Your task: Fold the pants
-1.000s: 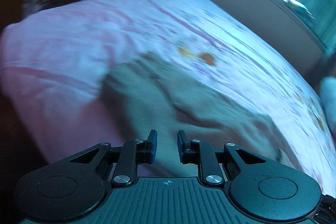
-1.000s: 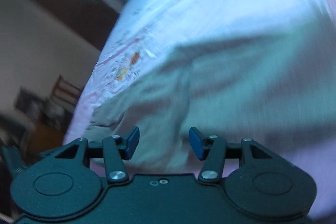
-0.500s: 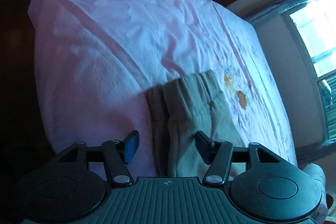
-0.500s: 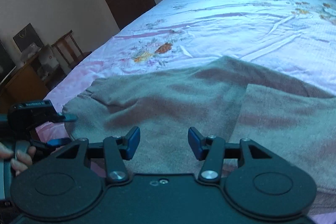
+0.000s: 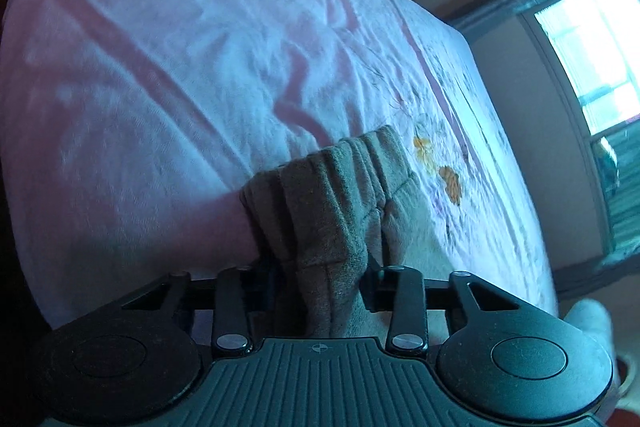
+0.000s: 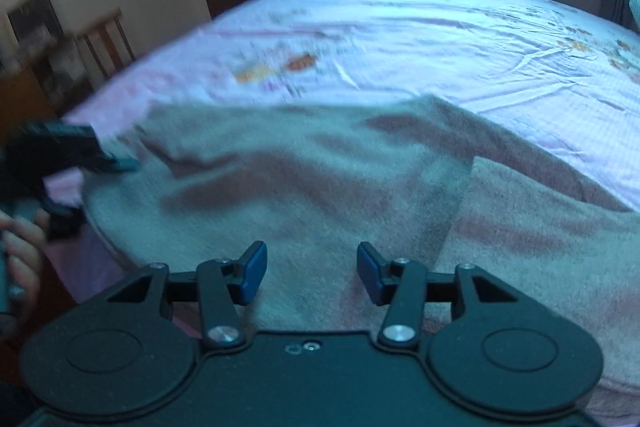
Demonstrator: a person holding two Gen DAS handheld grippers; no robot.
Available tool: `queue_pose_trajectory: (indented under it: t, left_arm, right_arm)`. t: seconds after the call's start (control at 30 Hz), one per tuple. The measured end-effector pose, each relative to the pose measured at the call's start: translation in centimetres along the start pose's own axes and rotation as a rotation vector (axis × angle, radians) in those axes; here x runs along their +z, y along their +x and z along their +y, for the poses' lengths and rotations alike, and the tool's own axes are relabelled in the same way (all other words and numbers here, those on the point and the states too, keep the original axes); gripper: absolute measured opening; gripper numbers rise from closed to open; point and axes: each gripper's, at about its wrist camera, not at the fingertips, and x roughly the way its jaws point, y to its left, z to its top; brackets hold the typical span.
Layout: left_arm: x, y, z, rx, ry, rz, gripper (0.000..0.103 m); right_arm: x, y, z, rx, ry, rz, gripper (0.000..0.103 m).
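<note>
Pants bunch at the waistband between our left claw, which is closed on them; our right claw hovers wide just over the fabric, spread across the near bed.

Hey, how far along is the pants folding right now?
Early. Done: the pants lie spread on the bed, one layer already overlapping at the right side. In hand: the left gripper has bunched waistband fabric between its fingers, though a firm clamp can't be confirmed; the right gripper is open above the cloth, holding nothing. Left: fold and flatten into a compact stack.
</note>
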Motion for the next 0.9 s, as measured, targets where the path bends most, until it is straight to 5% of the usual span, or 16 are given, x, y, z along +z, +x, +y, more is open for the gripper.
queue_pose_trajectory:
  t: [0.37, 0.73, 0.9]
  left_arm:
    - [-1.3, -3.0, -7.1, -0.053, 0.354, -0.130, 0.031]
    - [-6.2, -6.9, -15.7, -0.258, 0.595, -0.152, 0.030]
    - [-11.3, -7.8, -20.2, -0.382, 0.739, -0.104, 0.029]
  right_arm:
    - [-2.2, 1.6, 1.2, -0.048, -0.142, 0.006, 0.045]
    - [-0.3, -3.9, -2.9, 0.029, 0.080, -0.118, 0.045]
    - [-0.4, -8.4, -7.7, -0.075, 0.090, -0.184, 0.046]
